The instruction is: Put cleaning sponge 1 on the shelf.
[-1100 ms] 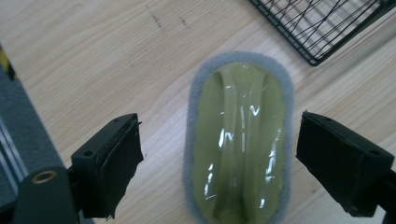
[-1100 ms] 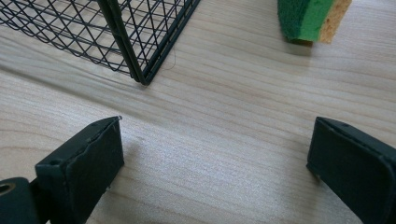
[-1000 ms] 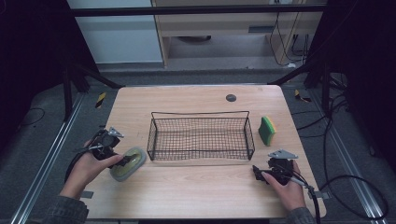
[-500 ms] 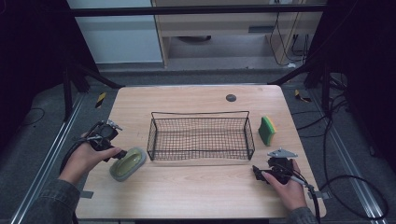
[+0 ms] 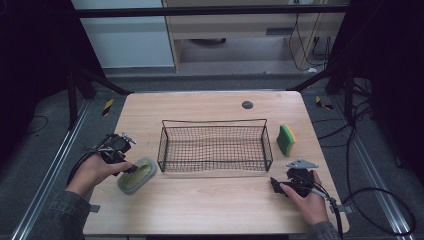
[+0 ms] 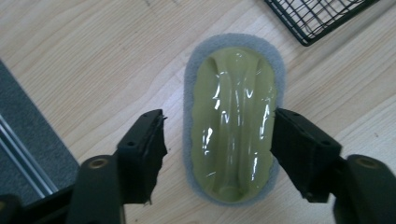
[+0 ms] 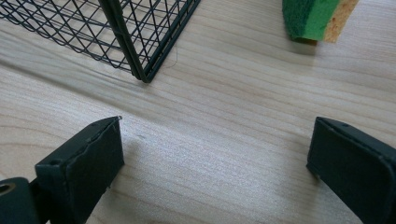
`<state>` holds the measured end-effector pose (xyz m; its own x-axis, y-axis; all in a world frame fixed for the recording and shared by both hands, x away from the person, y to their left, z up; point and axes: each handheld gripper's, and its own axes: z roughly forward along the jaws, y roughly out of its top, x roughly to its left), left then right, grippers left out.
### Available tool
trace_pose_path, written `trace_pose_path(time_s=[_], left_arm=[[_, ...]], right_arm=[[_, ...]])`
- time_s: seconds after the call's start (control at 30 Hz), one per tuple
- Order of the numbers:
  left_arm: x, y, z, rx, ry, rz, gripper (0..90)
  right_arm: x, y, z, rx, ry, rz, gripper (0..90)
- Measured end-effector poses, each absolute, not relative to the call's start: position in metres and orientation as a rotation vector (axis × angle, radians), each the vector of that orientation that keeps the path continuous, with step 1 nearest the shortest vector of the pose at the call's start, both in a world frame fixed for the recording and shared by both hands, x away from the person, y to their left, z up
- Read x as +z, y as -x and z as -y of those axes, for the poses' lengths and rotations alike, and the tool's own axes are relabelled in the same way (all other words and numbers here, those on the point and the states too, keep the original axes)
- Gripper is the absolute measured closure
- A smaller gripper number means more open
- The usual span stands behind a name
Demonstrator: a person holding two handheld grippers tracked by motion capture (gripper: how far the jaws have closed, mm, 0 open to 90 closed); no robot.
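While closing left gripper (image 6: 218, 140) around scrubber (image 6: 233, 121), jaws not yet clamping; am judging lift into basket (image 5: 215, 145) next. Right gripper (image 7: 215, 154) idling open.

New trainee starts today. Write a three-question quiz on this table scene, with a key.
1. True or false: the scrubber pad lies inside the wire basket.
2. Which tool straddles the scrubber pad? A) left tool B) right tool
3. Fill in: the green and yellow sponge stands beside the basket's ____ end in the high view.

Key:
1. False; it lies on the table, outside the basket's left end.
2. A; its jaws have just been closing, with the pad between them.
3. Right.
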<state>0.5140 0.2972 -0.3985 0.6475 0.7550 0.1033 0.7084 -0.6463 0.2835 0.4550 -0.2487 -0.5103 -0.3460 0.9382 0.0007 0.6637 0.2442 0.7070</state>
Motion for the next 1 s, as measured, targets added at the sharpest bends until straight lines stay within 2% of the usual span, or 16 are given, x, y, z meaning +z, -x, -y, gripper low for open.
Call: trace_pose_path(time_s=[0.2,0.33,0.37,1.0], left_arm=[[-0.410,-0.517,-0.297,0.260,-2.661,-1.183,44.0],[-0.413,-0.518,-0.295,0.230,-2.688,-1.168,46.5],[-0.415,-0.518,-0.294,0.219,-2.695,-1.165,49.8],[-0.427,-0.524,-0.285,0.180,-2.757,-1.151,59.6]], right_arm=[[-0.510,-0.455,0.249,0.870,-1.461,-2.100,3.7],[-0.510,-0.455,0.249,0.871,-1.461,-2.100,3.7],[-0.510,-0.455,0.249,0.871,-1.461,-2.100,3.7],[-0.511,-0.455,0.249,0.866,-1.449,-2.099,3.7]])
